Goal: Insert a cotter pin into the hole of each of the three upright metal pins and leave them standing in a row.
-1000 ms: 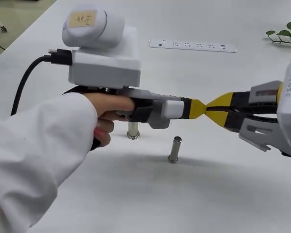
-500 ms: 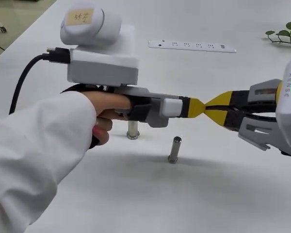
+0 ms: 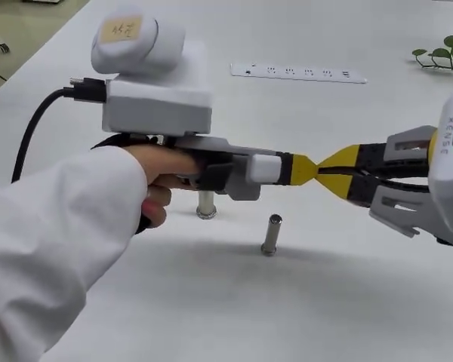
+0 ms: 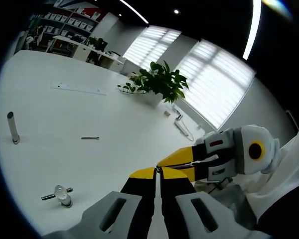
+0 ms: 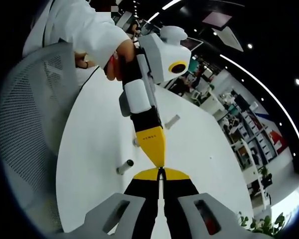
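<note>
In the head view the left gripper (image 3: 306,169) and right gripper (image 3: 326,169) meet tip to tip, each claw pressed together. An upright metal pin (image 3: 272,232) stands at 7 o'clock from the tips and a second pin (image 3: 206,204) at 8. The left gripper view adds a loose cotter pin (image 4: 90,138) lying on the table (image 4: 114,114) at 10 o'clock.

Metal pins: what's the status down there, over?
Left gripper and right gripper shut, tips touching. One metal pin already carries a cotter pin; spare cotter pin lies loose. Nothing blocking.
</note>
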Motion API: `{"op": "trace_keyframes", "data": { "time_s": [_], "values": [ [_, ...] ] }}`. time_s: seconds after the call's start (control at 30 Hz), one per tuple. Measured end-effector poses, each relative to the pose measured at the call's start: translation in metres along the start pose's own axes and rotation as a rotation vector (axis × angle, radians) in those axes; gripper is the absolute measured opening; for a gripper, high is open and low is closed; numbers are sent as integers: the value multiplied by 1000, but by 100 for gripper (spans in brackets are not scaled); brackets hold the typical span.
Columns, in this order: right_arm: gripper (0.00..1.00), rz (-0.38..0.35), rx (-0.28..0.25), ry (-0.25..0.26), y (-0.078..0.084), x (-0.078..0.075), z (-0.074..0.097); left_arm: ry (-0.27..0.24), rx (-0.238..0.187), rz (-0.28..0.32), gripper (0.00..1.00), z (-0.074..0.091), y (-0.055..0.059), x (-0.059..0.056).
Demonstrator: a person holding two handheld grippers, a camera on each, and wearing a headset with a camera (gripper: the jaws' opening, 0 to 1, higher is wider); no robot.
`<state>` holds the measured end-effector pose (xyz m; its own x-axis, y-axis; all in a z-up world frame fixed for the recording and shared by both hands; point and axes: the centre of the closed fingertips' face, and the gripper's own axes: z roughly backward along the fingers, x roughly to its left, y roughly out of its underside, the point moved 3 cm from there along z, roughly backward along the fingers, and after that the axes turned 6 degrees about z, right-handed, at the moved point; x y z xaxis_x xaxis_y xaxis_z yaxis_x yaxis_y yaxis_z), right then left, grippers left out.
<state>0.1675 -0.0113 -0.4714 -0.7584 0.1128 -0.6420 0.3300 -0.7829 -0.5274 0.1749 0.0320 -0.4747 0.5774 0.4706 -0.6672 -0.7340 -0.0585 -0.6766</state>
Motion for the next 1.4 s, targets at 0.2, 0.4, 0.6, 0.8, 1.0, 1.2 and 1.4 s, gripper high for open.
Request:
{"op": "trace_keyframes", "data": {
  "time_s": [0.2,0.4,0.6,0.8,1.0,1.2,1.4],
  "values": [
    [0,10,5,-7,1,1,-2,-6,-1,8,0,1,3,2],
    [14,-42,11,-12,9,0,-2,-23,16,-16,0,5,7,4],
    [23,-168,-6,-82,15,3,-1,-26,24,-102,0,10,9,3],
    [30,-295,-66,-217,15,6,2,-14,35,-263,0,14,10,-1],
    [31,-390,-137,-304,10,5,4,47,40,-481,0,17,14,-11],
    [26,-412,-163,-382,4,16,2,70,66,-568,0,17,21,-9],
    [18,-392,-169,-440,0,28,2,90,95,-607,0,18,29,-10]
  ]
}}
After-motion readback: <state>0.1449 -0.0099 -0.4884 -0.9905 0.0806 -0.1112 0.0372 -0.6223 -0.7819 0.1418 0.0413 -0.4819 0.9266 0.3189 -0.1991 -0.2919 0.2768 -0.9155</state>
